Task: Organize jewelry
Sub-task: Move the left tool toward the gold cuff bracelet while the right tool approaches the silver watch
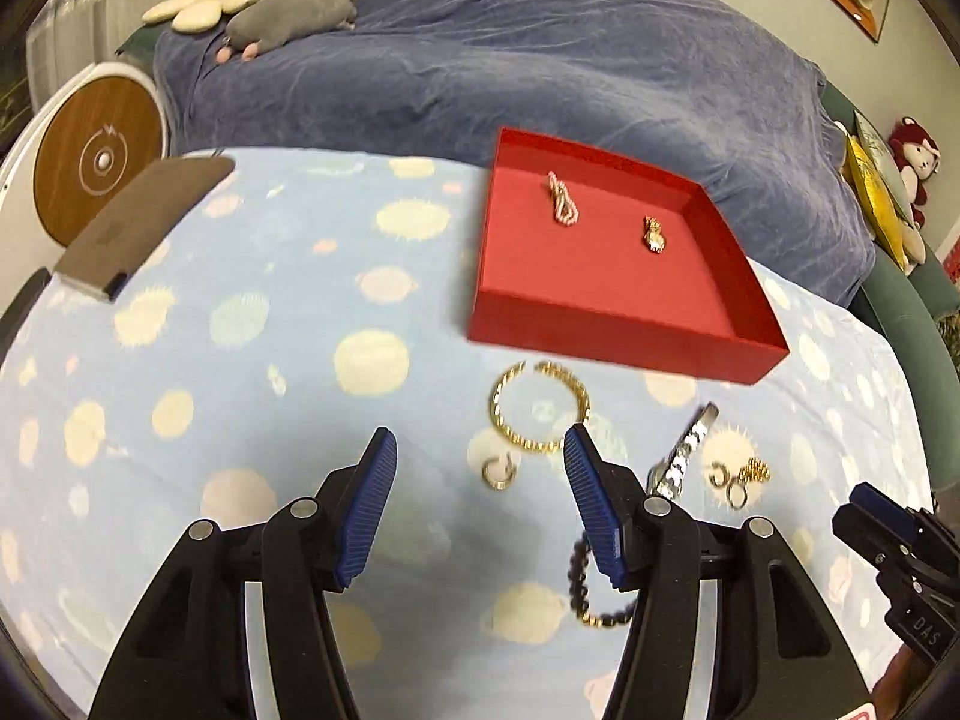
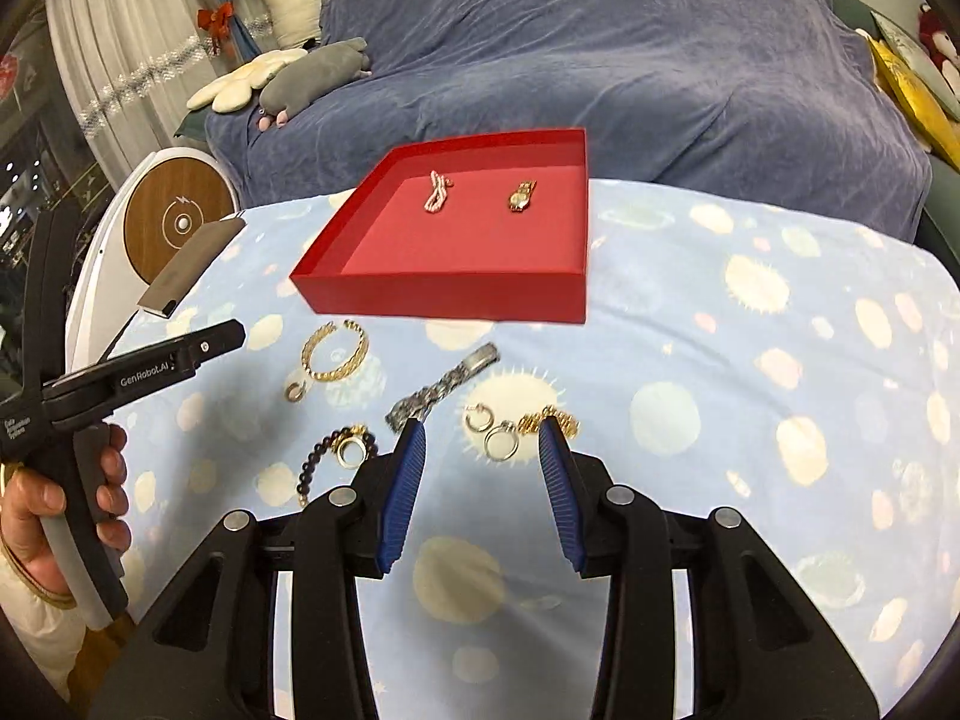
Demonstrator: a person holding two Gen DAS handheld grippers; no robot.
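Both pairs of fingers stand parted with nothing between the pads. The left gripper (image 1: 480,450) has its blue pads apart at a middling width over bare cloth; the right gripper (image 2: 482,441) holds a narrower gap, also empty, hovering above the spotted blue cloth (image 2: 750,360).

Just past the right gripper's tips, at about 12 o'clock, lie two small hoop rings (image 2: 492,429), and at 1 o'clock a short gold chain piece (image 2: 555,420) touches the right pad's edge in the picture, though I cannot tell whether there is real contact. At 11 o'clock runs a silver watch band (image 2: 444,387). At 9 o'clock from those tips sits a dark beaded bracelet (image 2: 336,456) with a gold ring on it. Further out at 10 o'clock lie a twisted gold bangle (image 2: 336,354) and a small hoop earring (image 2: 295,390) just beside it.

Beyond all these, at 12 o'clock, stands the red tray (image 2: 444,297). Inside it rest a pearl-like strand (image 2: 438,192) and a gold watch (image 2: 521,197), well apart from each other.

As a judgement: two pieces are filed and roughly seven remain on the cloth, so the task is in its early part. With both grippers empty and poised over the loose pile, the next pick has not yet begun.
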